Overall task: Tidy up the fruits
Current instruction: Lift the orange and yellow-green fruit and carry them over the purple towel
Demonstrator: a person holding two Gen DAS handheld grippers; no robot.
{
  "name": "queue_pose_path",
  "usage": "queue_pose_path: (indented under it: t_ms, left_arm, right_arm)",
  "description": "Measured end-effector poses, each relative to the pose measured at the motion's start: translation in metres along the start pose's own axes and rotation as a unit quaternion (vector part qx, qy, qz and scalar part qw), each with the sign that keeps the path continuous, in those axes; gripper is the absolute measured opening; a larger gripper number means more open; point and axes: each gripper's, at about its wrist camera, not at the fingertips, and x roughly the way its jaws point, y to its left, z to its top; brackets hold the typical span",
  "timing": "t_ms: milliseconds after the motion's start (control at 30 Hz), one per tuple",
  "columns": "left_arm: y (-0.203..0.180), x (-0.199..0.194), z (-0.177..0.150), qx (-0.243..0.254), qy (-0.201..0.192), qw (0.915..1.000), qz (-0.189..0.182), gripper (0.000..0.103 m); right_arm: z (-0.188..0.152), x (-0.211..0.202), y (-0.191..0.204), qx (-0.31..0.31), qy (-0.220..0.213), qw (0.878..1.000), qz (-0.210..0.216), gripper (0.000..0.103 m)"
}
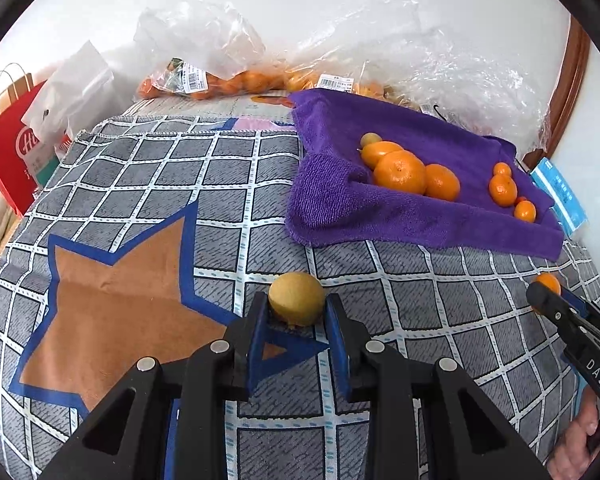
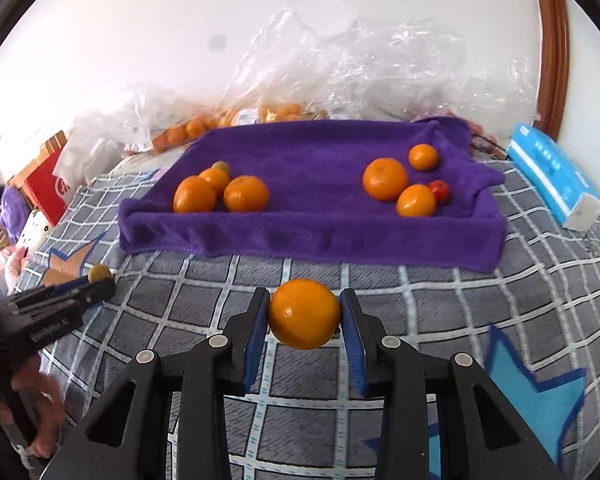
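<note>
My left gripper (image 1: 297,312) is shut on a small yellow-green fruit (image 1: 296,298), held above the checked bedcover. My right gripper (image 2: 305,314) is shut on an orange (image 2: 305,313), its blue pads pressing both sides. A purple towel (image 2: 316,236) lies ahead with raised edges. On its left side sit several oranges (image 2: 220,192) with a greenish fruit (image 2: 221,166) behind them. On its right side rest three oranges (image 2: 385,179) and a small red fruit (image 2: 440,190). The left wrist view shows the right gripper (image 1: 546,294) at the far right with its orange (image 1: 549,282).
Clear plastic bags (image 1: 204,40) with more oranges (image 1: 236,82) lie behind the towel by the white wall. A red paper bag (image 1: 12,156) stands at the left. A blue and white pack (image 2: 552,176) lies to the towel's right. A person's hand (image 2: 36,400) holds the left gripper.
</note>
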Motion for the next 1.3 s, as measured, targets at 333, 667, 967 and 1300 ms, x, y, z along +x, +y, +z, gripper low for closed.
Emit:
queue_pose_path:
  t_ms: [333, 667, 967, 1300]
  left_arm:
    - [0.001, 0.0, 0.0, 0.0, 0.001, 1.0, -0.007, 0.027]
    - [0.01, -0.005, -0.004, -0.032, -0.024, 0.9979, -0.051, 0.027]
    - [0.014, -0.037, 0.02, -0.043, -0.043, 0.9964, -0.06, 0.027]
    - [-0.014, -0.058, 0.062, -0.003, -0.088, 0.9955, -0.034, 0.027]
  right_arm:
    - [0.0, -0.005, -0.012, 0.029, -0.01, 0.999, 0.009, 0.036]
    - [-0.001, -0.006, -0.014, 0.036, -0.02, 0.999, 0.021, 0.036]
    - [0.02, -0.03, -0.007, 0.003, -0.033, 0.999, -0.005, 0.036]
    - [0.068, -0.045, 0.002, -0.012, -0.083, 0.996, 0.022, 0.036]
